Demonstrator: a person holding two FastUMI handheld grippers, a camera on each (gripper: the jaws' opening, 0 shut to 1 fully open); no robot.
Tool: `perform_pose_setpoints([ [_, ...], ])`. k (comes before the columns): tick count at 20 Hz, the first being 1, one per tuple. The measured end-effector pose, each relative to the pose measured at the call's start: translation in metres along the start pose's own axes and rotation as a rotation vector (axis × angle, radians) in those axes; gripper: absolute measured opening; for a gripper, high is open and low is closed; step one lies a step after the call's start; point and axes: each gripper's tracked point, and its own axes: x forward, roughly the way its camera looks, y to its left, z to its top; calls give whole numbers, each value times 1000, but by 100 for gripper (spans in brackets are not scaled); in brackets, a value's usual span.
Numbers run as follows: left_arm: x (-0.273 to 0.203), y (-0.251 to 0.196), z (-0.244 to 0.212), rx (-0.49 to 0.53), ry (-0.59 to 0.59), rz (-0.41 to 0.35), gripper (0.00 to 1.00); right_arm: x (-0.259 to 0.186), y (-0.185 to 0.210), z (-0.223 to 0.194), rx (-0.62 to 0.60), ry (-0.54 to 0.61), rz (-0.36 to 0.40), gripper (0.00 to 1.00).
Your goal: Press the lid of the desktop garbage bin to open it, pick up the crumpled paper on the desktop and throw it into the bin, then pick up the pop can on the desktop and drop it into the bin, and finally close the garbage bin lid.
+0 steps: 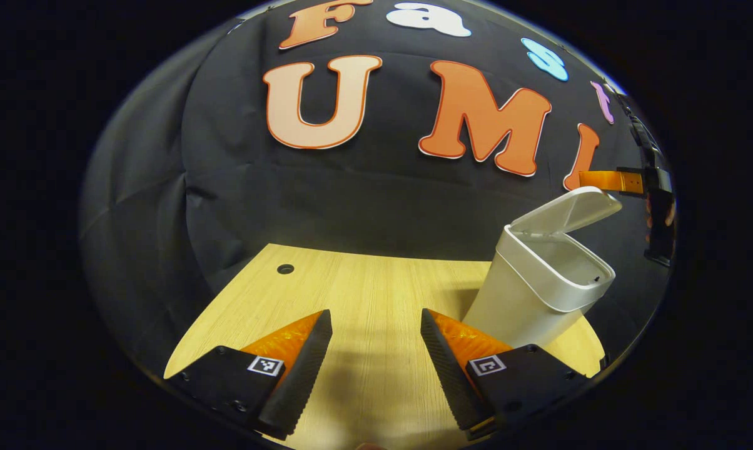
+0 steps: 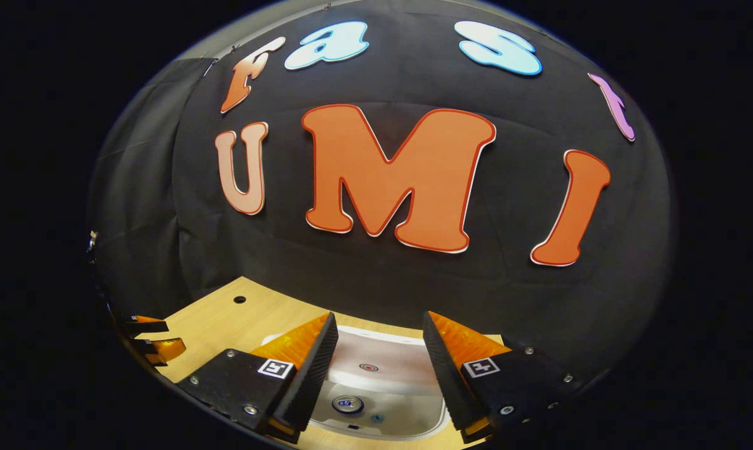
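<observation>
The white desktop bin (image 1: 539, 294) stands on the wooden table (image 1: 364, 281) to the right, its lid (image 1: 567, 212) tilted up and the mouth showing. My left gripper (image 1: 376, 350) hovers open low over bare table, left of the bin, with nothing between its fingers. My right gripper (image 1: 601, 181) hangs just above the raised lid's tip. In the right gripper view, my right gripper (image 2: 379, 369) is open directly over the bin (image 2: 383, 375). A small round thing with a blue centre (image 2: 348, 404) lies below; I cannot tell what it is.
The black cloth wall closes the back of the booth. A small round hole (image 1: 285, 269) sits in the tabletop at the far left. My left gripper (image 2: 148, 340) shows at the left edge of the right gripper view, over the table (image 2: 226, 319).
</observation>
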Motion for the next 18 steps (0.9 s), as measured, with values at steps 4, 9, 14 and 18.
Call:
perform_pose_setpoints([
  [4, 2, -9, -1, 23, 5, -31, 92, -9, 6, -30, 22, 57, -1, 84],
  [9, 3, -20, -5, 53, 19, -59, 92, -20, 22, -67, 75, 139, 1, 84],
  [14, 2, -31, -7, 86, 27, -83, 92, -30, 30, -96, 113, 190, -9, 84],
  [18, 0, -38, -7, 102, 31, -97, 92, -34, 29, -110, 119, 216, -26, 82],
])
